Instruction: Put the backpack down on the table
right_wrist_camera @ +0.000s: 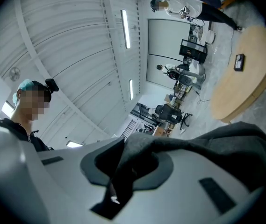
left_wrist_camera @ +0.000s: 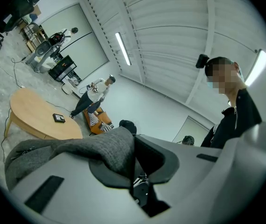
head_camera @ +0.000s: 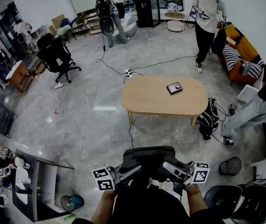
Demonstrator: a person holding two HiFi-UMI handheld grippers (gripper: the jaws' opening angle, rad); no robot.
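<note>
Both side-by-side: L gripper (head_camera: 133,171) & R gripper (head_camera: 171,167) clamp backpack (head_camera: 147,155).

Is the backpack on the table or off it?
Off it: the backpack is gripped by the left gripper and right gripper, short of the table.

An oval pale-wood counter (head_camera: 147,99) stands on the grey polished floor (head_camera: 86,125). A small flat black device (head_camera: 174,87) lies on the counter's far right part. A dark bag (head_camera: 209,118) sits on the floor against the counter's right end
</note>
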